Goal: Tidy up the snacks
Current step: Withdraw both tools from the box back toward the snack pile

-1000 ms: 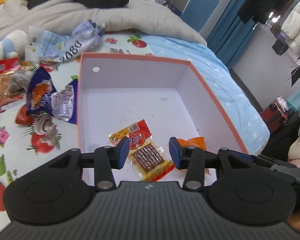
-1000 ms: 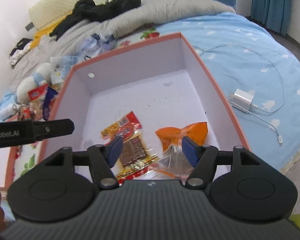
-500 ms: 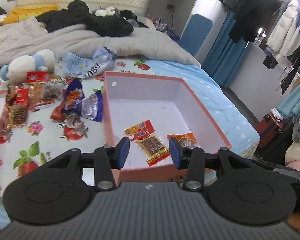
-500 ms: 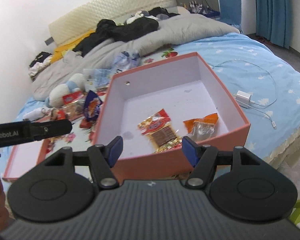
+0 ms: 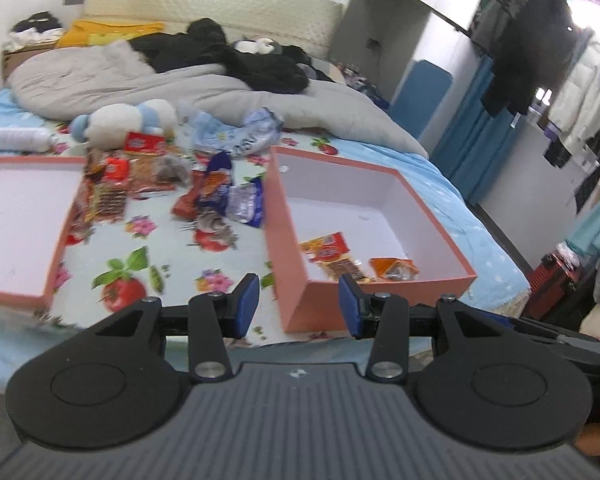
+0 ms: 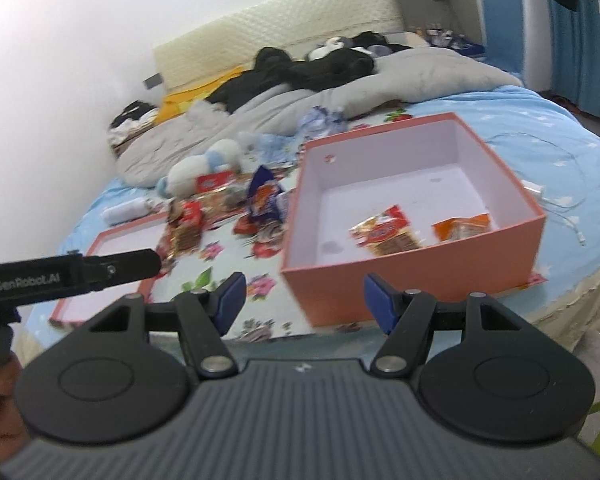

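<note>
An orange box (image 5: pixel 380 304) (image 6: pixel 452 268) with a white inside stands on the bed near its front edge. In it lie a red-and-yellow snack packet (image 5: pixel 328 250) (image 6: pixel 384 230) and an orange packet (image 5: pixel 394 269) (image 6: pixel 462 226). A heap of loose snack packets (image 5: pixel 204 192) (image 6: pixel 252 200) lies left of the box. My left gripper (image 5: pixel 298 306) hangs open and empty in front of the box's near corner. My right gripper (image 6: pixel 302 298) is open and empty too, short of the box's front wall. The left gripper's body (image 6: pixel 68 274) shows at the left of the right wrist view.
The box lid (image 5: pixel 56 260) (image 6: pixel 100 240) lies upturned at the left. A plush toy (image 5: pixel 124 120), a white bottle (image 5: pixel 18 138), a grey duvet (image 5: pixel 180 84) and dark clothes lie behind. A white charger with cable (image 6: pixel 540 192) lies right of the box. A clothes rack stands at the right.
Both grippers have pulled back and up from over the box's inside to the bed's front edge. The box now shows whole, and the lid and snack heap have come into view.
</note>
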